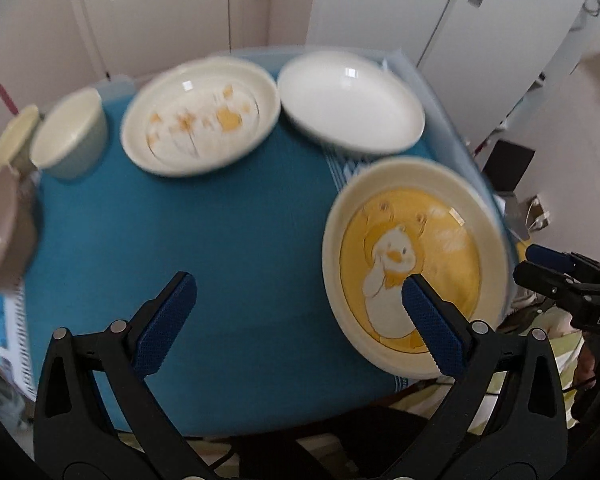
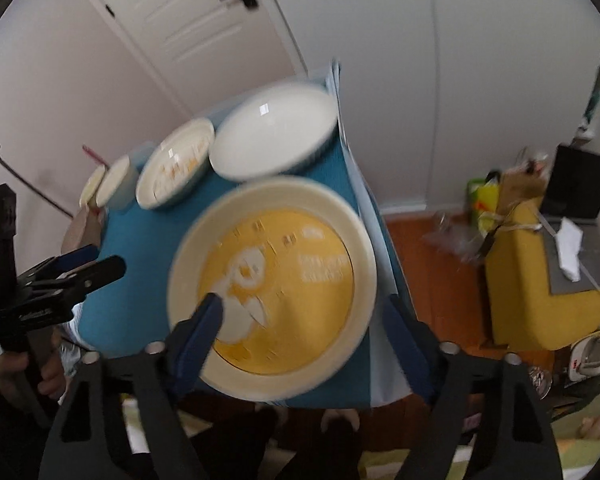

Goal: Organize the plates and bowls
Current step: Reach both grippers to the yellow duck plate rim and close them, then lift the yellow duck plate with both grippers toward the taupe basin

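A cream plate with a yellow duck picture lies at the near right of the blue-covered table; it also shows in the right wrist view. Behind it stand a plain white plate, a cream plate with orange marks and two pale cups. My left gripper is open over the cloth, its right finger over the duck plate. My right gripper is open, its jaws either side of the duck plate's near half.
A brown box sits at the table's left edge. White doors and cupboards stand behind. Right of the table are a wooden floor, a yellow seat with papers, and bags.
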Demonstrator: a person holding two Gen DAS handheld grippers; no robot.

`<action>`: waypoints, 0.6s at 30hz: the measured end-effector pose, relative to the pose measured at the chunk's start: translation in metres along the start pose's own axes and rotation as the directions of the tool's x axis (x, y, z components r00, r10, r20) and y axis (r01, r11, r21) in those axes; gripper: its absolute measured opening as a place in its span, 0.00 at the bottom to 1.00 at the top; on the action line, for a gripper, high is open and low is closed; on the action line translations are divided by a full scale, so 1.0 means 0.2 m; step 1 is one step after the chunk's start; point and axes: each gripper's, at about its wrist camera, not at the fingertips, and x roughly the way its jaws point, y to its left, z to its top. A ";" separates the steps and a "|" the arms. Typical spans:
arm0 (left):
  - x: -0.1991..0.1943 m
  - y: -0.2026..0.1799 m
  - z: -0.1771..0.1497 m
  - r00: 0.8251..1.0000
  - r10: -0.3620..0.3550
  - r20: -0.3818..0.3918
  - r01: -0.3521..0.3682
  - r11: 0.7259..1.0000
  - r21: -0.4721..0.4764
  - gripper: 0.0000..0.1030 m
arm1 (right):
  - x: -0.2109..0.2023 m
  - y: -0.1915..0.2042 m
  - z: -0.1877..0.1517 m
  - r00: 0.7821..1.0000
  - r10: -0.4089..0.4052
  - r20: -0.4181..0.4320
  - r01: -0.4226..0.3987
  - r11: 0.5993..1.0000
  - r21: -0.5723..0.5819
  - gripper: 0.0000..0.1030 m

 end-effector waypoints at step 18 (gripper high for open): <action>0.29 -0.07 -0.09 0.992 -0.075 -0.105 0.074 0.997 -0.016 0.25 | 0.24 -0.21 0.07 0.997 0.035 -0.073 -0.037 0.999 -0.029 0.13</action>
